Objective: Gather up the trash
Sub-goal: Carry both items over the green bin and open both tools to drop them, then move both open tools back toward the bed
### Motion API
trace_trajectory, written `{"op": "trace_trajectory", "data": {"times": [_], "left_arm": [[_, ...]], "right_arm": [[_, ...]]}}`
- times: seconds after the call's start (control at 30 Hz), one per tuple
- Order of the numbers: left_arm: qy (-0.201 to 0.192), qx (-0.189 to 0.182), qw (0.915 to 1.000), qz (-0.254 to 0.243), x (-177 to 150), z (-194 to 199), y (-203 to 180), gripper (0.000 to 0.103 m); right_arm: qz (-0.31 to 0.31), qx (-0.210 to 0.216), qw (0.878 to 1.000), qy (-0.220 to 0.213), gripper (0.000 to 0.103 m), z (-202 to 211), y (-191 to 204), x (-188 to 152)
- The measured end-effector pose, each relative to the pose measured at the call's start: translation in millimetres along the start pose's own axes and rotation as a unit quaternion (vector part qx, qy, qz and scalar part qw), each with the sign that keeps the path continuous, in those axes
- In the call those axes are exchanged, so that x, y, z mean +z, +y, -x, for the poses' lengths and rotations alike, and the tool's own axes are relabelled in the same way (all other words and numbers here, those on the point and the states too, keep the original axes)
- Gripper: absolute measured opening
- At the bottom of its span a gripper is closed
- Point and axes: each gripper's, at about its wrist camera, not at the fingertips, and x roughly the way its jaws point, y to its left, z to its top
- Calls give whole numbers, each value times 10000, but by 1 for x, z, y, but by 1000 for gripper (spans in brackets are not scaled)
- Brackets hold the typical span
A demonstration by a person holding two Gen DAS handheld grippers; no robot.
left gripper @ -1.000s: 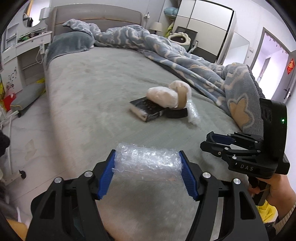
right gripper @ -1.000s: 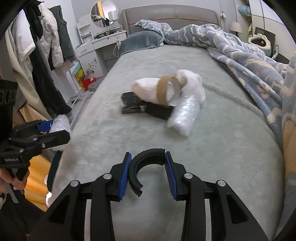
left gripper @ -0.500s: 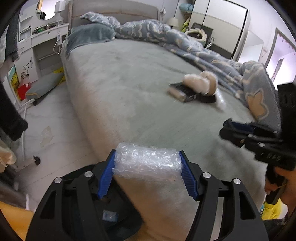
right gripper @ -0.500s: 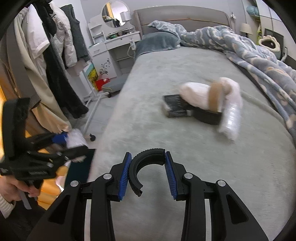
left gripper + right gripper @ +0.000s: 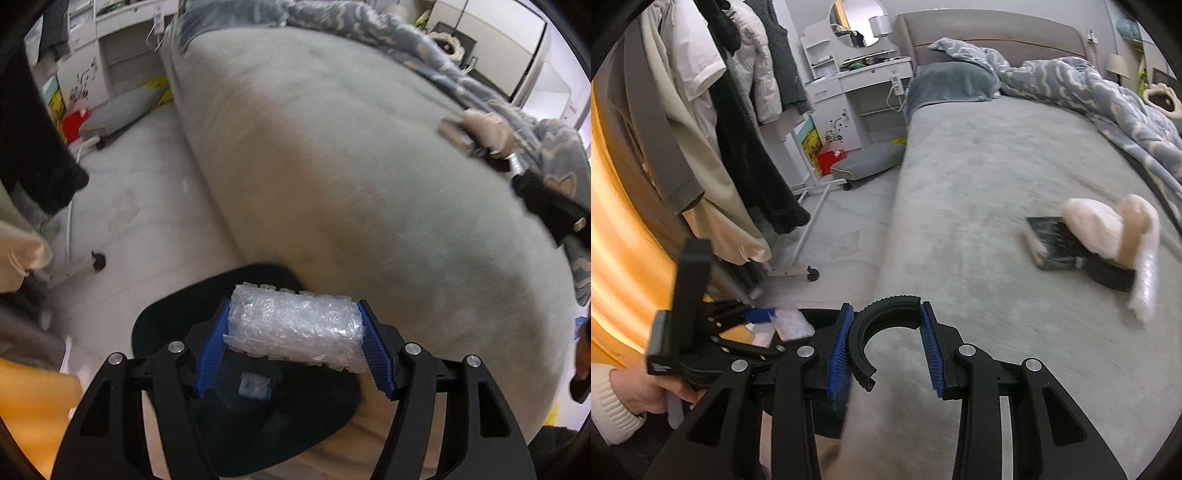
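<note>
The grey bed [image 5: 979, 192] has a rumpled blue quilt [image 5: 1115, 99] along its far side. A dark bin [image 5: 236, 413] stands on the floor at the bed's near corner. Above it, the left gripper [image 5: 293, 328] is clamped on a bubble-wrap roll [image 5: 295, 326]. The right gripper [image 5: 886, 343] pinches 1 black curved piece [image 5: 882, 317]. More trash [image 5: 1100, 236] lies on the bed near the quilt.

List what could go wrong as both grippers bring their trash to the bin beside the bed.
1. The bubble wrap roll in the left gripper is soft and lightly pinched; it may slip out before it is over the dark bin.
2. The right gripper pinches only the broken black ring at its edges; it could twist free.
</note>
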Motion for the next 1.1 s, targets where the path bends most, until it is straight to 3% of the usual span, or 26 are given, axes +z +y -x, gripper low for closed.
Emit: {"op": "trace_trajectory", "data": {"times": [0.4, 0.47, 0.53, 0.63, 0.83, 1.1], "left_arm": [[949, -22, 9952, 255, -25, -21, 45, 69], [1131, -34, 9932, 291, -31, -24, 52, 72], [1271, -45, 9914, 294, -36, -26, 58, 82], [1361, -24, 9904, 238, -42, -26, 66, 85], [1240, -26, 9914, 411, -43, -16, 88, 87], [648, -138, 9955, 679, -34, 11, 109, 86]], "right_arm": [[178, 256, 9990, 321, 37, -43, 48, 10], [206, 279, 9987, 382, 37, -50, 54, 11], [237, 298, 9983, 451, 37, -57, 60, 11], [285, 319, 9974, 572, 37, -69, 69, 11], [293, 324, 9958, 802, 37, -89, 79, 7], [298, 233, 9915, 1245, 37, -120, 85, -6]]}}
